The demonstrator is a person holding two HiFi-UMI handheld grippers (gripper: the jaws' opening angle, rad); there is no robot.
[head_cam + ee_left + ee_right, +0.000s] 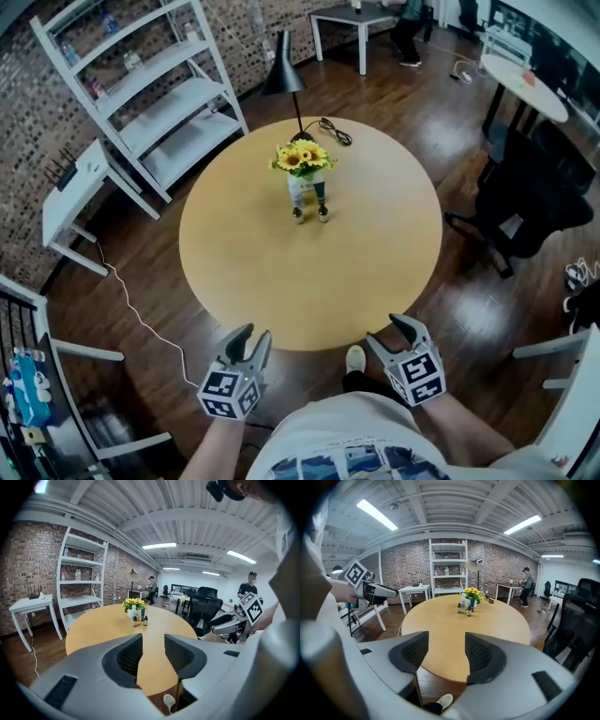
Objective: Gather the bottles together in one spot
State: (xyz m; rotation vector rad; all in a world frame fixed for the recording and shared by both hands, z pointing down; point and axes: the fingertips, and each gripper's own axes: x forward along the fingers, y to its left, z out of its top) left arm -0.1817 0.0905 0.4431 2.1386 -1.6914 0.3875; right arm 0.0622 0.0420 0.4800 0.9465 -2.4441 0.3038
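Observation:
On the round wooden table (375,272) a cluster stands past the middle. Two small dark bottles (298,215) (322,213) sit in front of a white bottle (296,190) and a teal bottle (319,191), under a bunch of sunflowers (302,157). The right gripper view shows the same small bottles (460,608) (468,610) far ahead. My left gripper (251,339) (153,641) and right gripper (386,333) (446,641) hover at the table's near edge, both open with nothing between the jaws, far from the bottles.
A black floor lamp (283,70) and a coiled cable (333,131) are at the table's far edge. A white shelf unit (159,103) and a side table (70,192) stand to the left, a black office chair (525,202) to the right. My shoe (355,359) shows below the near edge.

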